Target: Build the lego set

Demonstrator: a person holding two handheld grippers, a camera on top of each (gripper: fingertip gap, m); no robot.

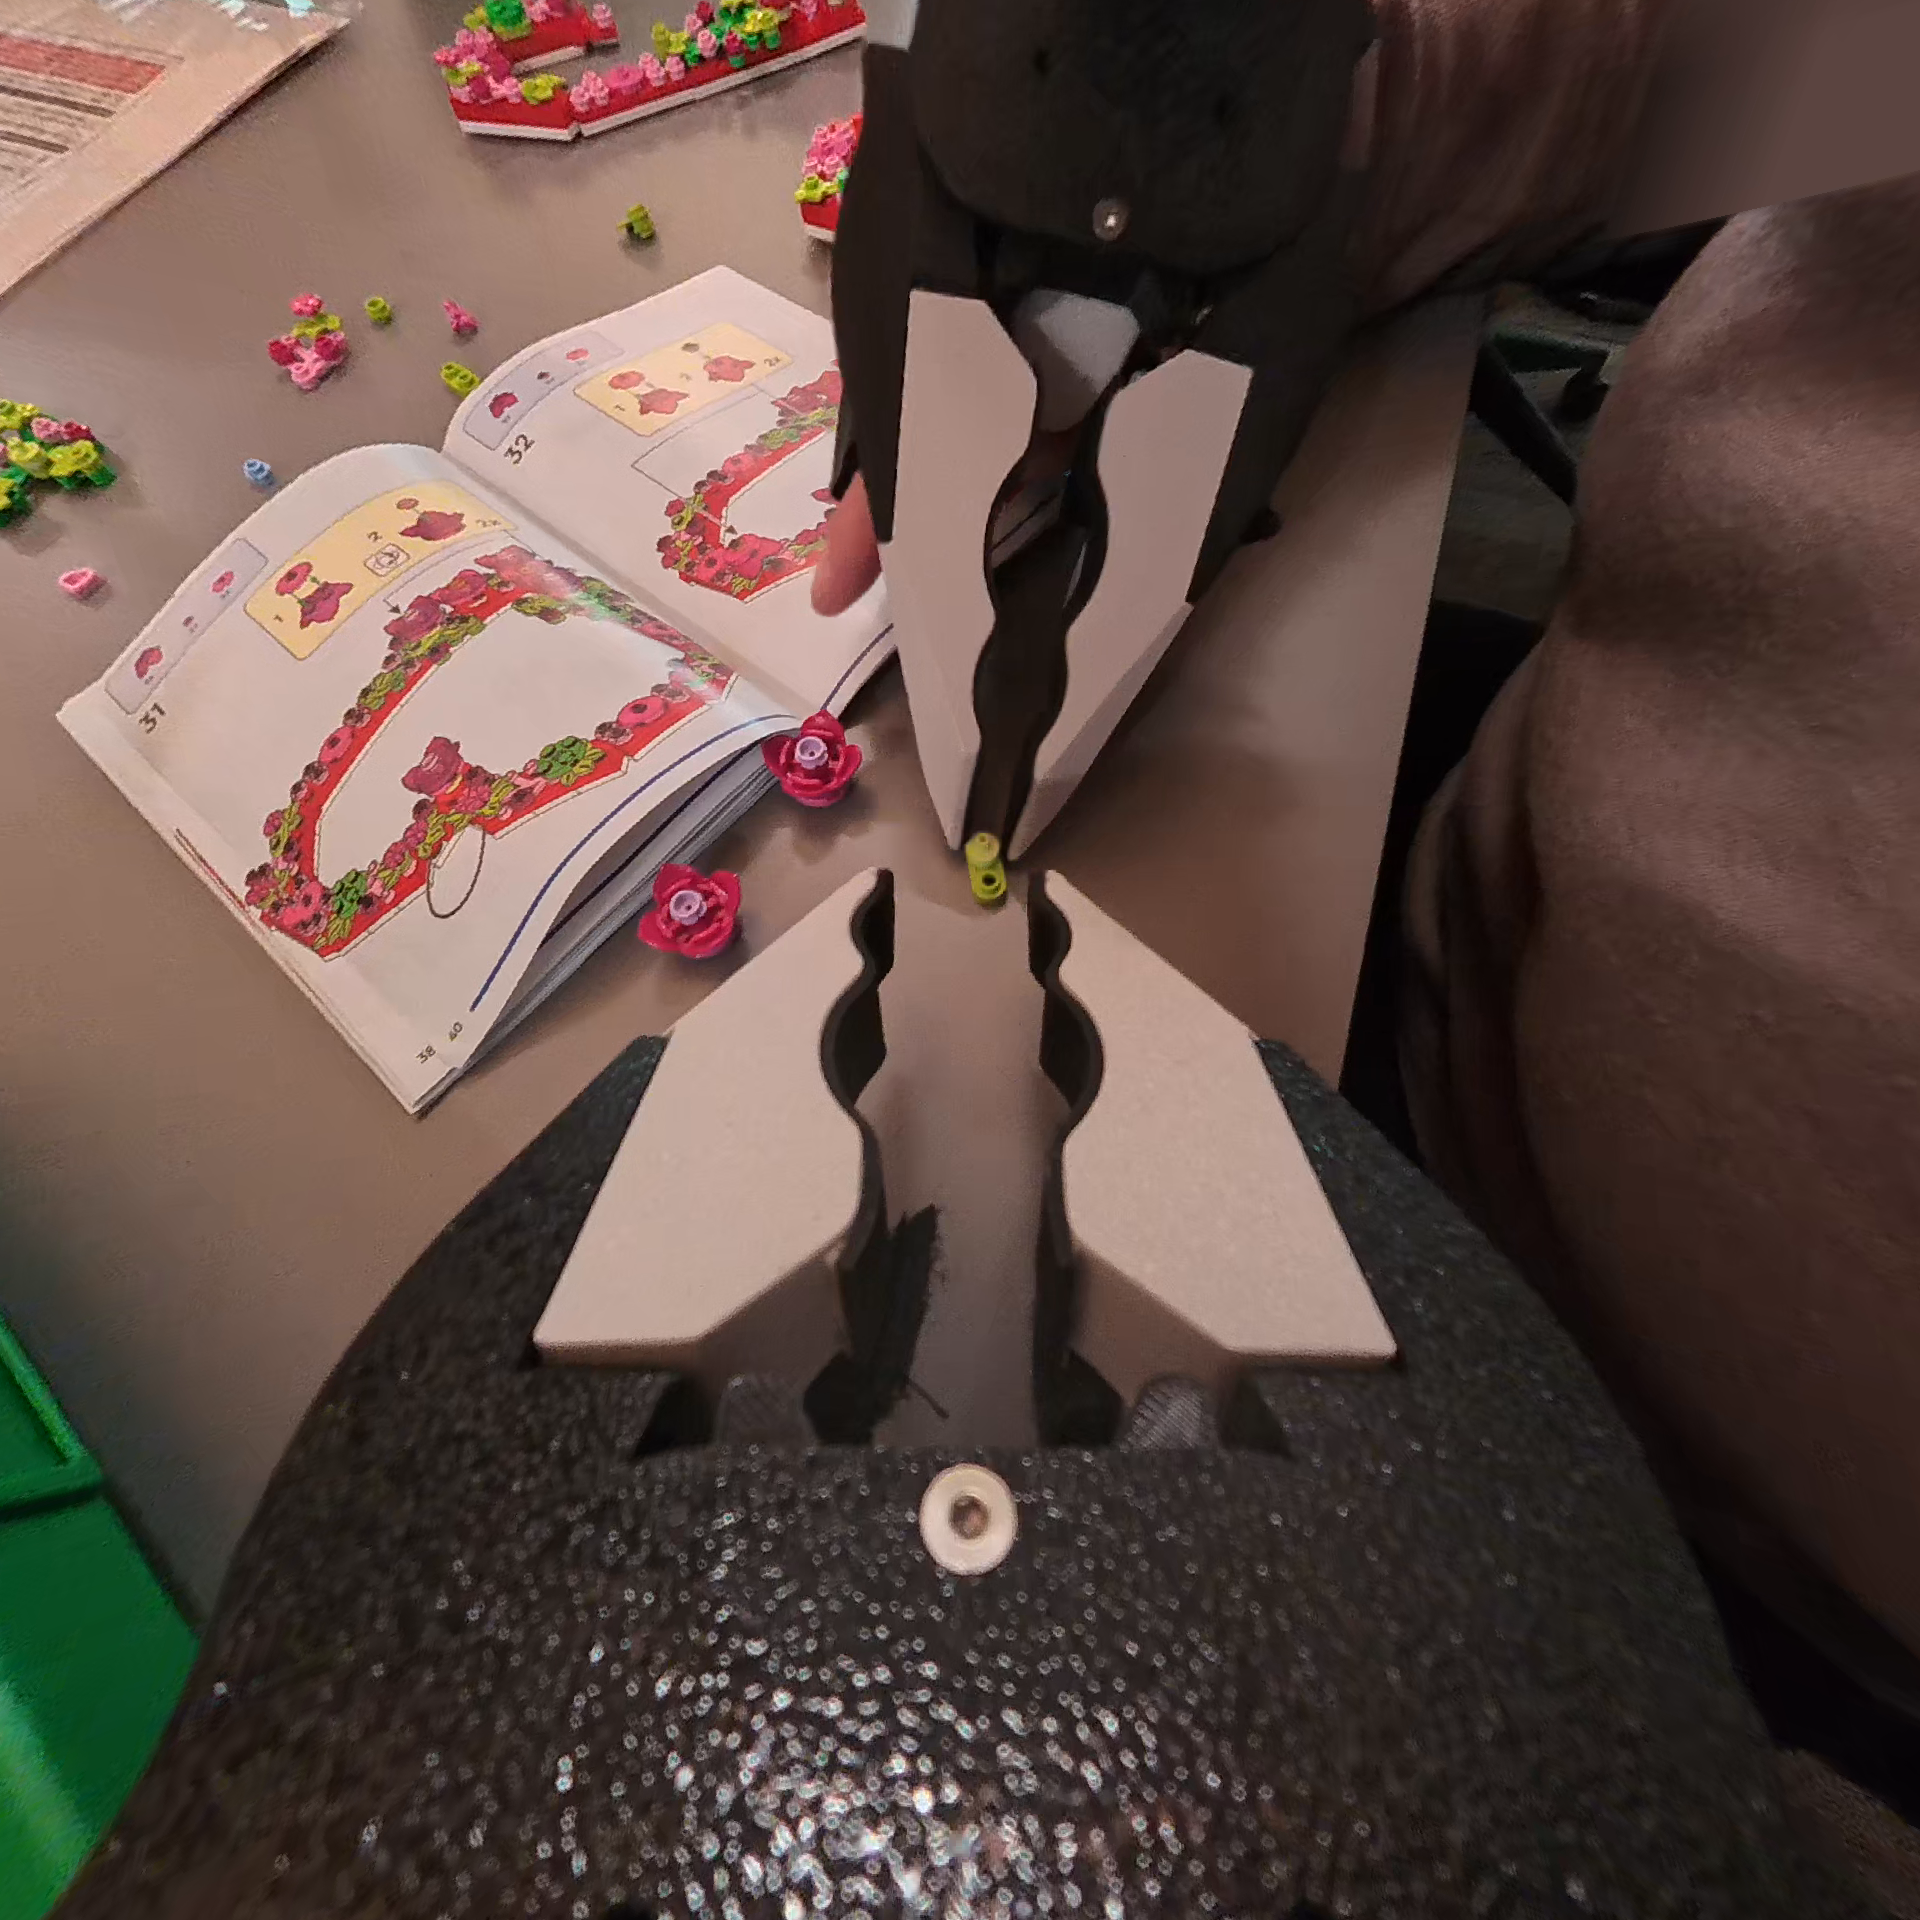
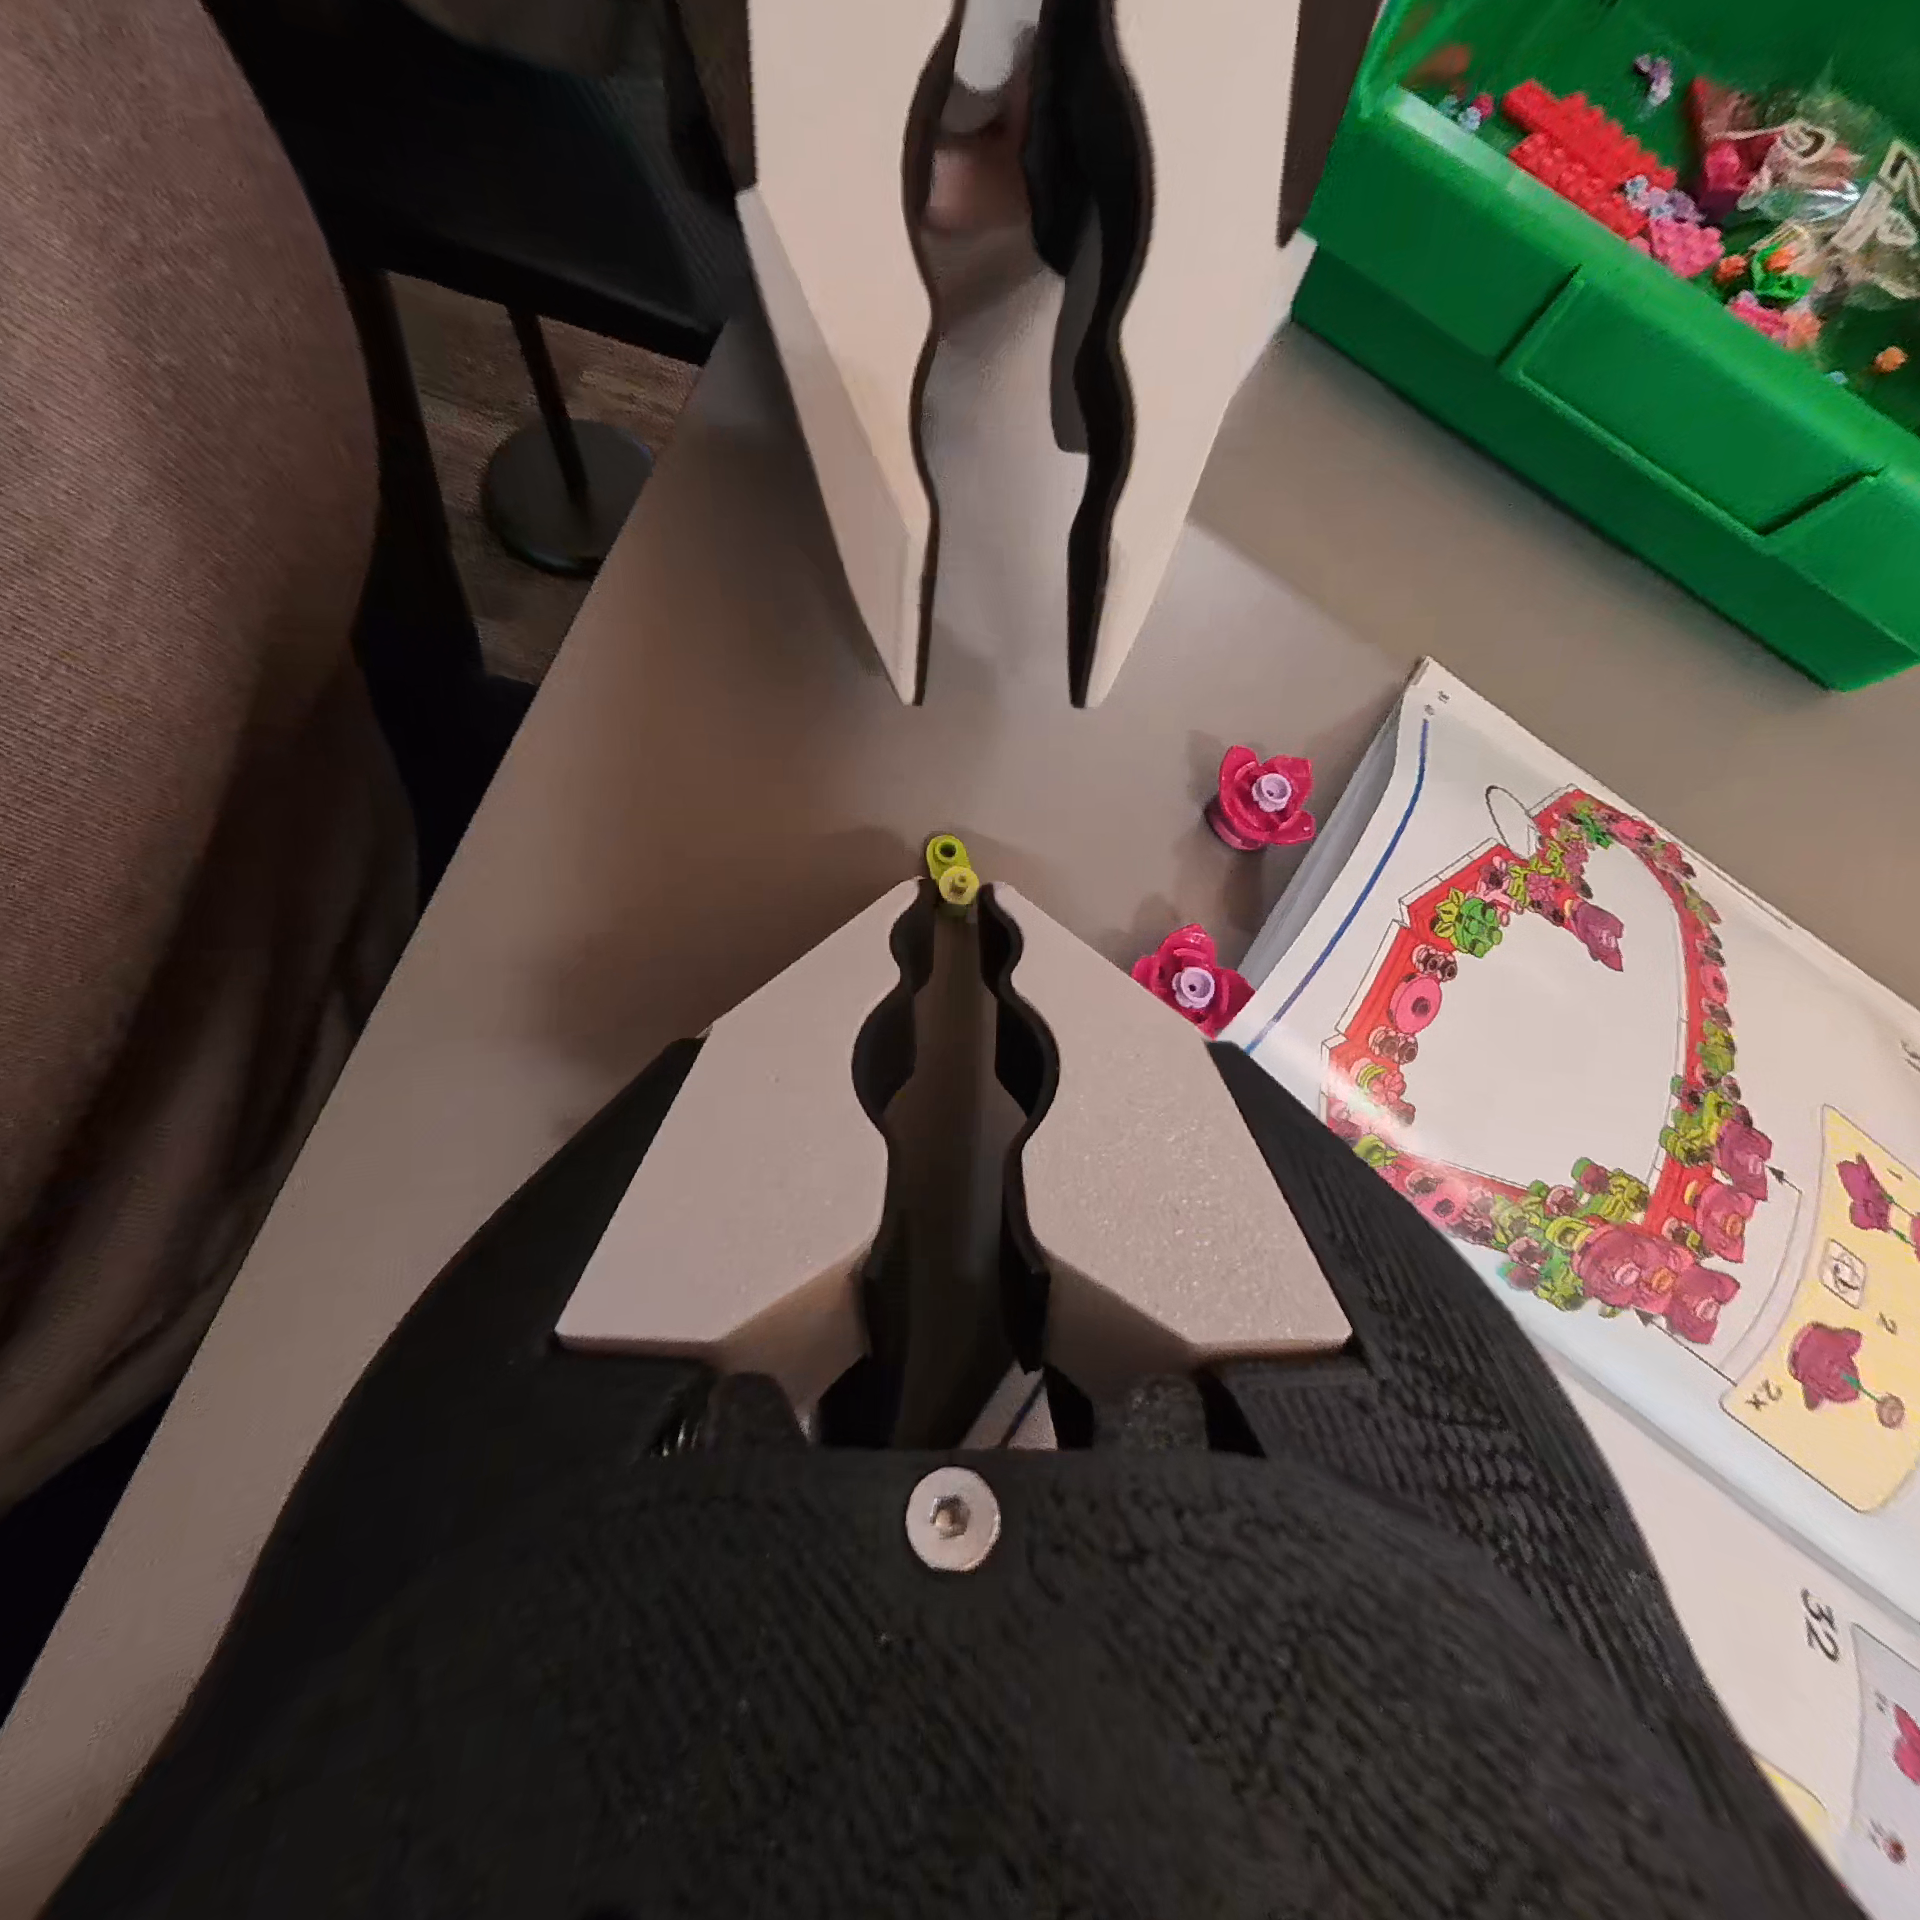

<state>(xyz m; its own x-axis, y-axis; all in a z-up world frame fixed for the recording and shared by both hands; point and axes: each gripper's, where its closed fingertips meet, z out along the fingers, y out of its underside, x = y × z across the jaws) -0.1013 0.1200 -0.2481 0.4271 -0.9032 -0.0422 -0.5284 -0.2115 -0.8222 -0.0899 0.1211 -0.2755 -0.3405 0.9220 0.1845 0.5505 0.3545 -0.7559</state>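
Note:
A small lime green lego piece (image 1: 985, 864) (image 2: 956, 881) sits at the table surface near the table's edge. My right gripper (image 2: 951, 891) is shut on it by the fingertips; in the left wrist view it (image 1: 982, 844) comes down from above. My left gripper (image 1: 961, 891) is open and empty, with its tips just short of the lime piece, facing the right gripper; in the right wrist view it (image 2: 997, 698) hangs above the piece. Two dark pink roses with lilac centres (image 1: 812, 758) (image 1: 689, 909) (image 2: 1265, 795) (image 2: 1192, 977) stand beside the open instruction booklet (image 1: 468, 675) (image 2: 1558, 1039).
The red heart-shaped build with flowers (image 1: 644, 73) lies at the far side. Loose pink and green pieces (image 1: 307, 343) (image 1: 52, 457) are scattered beyond the booklet. A green bin of parts (image 2: 1662, 436) (image 1: 52, 1558) stands near the left gripper. The table edge (image 1: 1392, 727) and the person's lap are close. Left and right tips are no more than a few centimetres apart.

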